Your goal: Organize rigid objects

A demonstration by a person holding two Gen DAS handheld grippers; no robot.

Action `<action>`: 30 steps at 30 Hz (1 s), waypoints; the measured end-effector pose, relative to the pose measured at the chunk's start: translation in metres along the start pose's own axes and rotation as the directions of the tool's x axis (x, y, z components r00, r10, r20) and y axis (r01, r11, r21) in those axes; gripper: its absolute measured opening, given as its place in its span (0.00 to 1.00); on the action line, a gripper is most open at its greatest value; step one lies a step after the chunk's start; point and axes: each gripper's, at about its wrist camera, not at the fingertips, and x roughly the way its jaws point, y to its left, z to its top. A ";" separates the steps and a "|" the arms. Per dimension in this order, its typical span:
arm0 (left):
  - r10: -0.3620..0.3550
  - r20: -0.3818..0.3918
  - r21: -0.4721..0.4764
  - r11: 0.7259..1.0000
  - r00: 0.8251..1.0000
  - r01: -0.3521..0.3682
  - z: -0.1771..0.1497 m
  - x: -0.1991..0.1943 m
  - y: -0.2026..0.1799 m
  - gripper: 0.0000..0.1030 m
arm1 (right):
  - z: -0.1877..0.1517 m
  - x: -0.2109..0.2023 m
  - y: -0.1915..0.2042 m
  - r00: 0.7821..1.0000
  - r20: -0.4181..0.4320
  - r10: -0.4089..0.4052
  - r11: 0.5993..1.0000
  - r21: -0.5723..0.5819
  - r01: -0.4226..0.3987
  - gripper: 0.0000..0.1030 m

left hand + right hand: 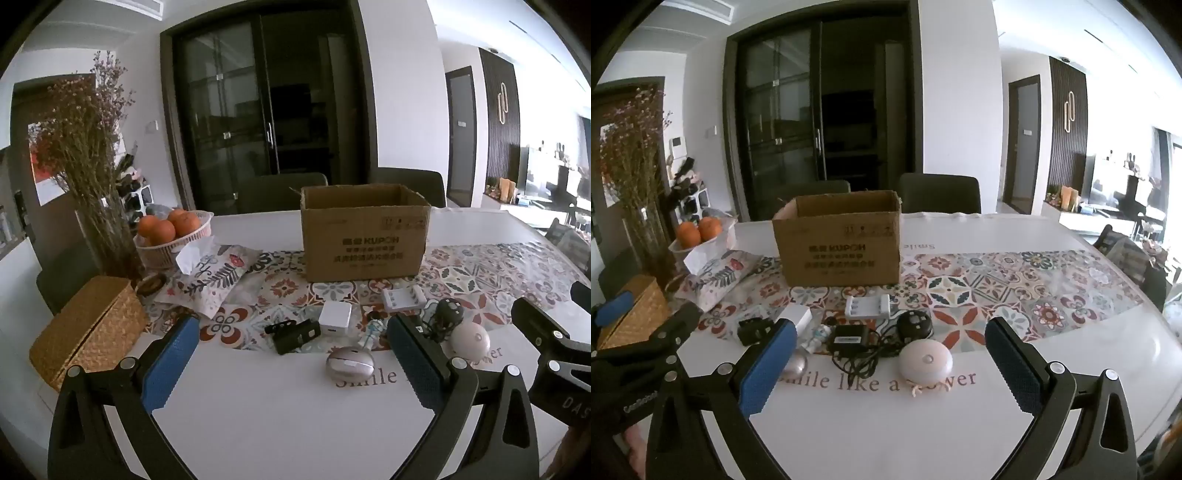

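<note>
An open cardboard box (pixel 364 242) (pixel 840 247) stands on the patterned runner. In front of it lie small rigid items: a white battery charger (pixel 402 298) (pixel 867 307), a white cube adapter (pixel 335 317) (pixel 798 315), a black clip device (pixel 293 334) (pixel 753 329), a small figurine (pixel 370 328) (pixel 816 338), a black power adapter with cable (pixel 849 339), a round black device (pixel 448 312) (pixel 914 324), a white dome light (pixel 471 341) (pixel 925 358) and a pinkish oval case (pixel 350 363). My left gripper (pixel 295 354) is open above the table before the oval case. My right gripper (pixel 890 358) is open, before the dome light.
A fruit basket with oranges (pixel 173 232), a tissue pouch (pixel 218 273), a woven box (pixel 88 328) and a vase of dried flowers (pixel 92 166) stand at the left. Dark chairs (pixel 940 194) stand behind the table. The right gripper also shows at the left wrist view's right edge (pixel 546 350).
</note>
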 end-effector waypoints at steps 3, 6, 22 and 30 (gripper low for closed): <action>-0.011 -0.008 -0.003 1.000 1.000 0.011 -0.001 0.000 0.003 1.00 | 0.001 0.002 -0.001 1.000 0.007 0.001 1.000 0.001 -0.001 1.00; -0.019 -0.010 -0.006 1.000 1.000 0.019 0.005 -0.002 0.009 1.00 | 0.001 0.004 -0.001 1.000 0.001 0.007 1.000 0.003 -0.007 1.00; 0.001 -0.006 0.035 0.999 1.000 0.000 0.006 0.001 -0.004 1.00 | 0.001 0.006 -0.003 1.000 -0.010 0.016 1.000 0.009 -0.016 1.00; 0.001 -0.005 0.039 0.999 1.000 -0.001 0.005 0.001 -0.006 1.00 | 0.000 0.012 -0.003 1.000 -0.010 0.014 1.000 0.009 -0.014 1.00</action>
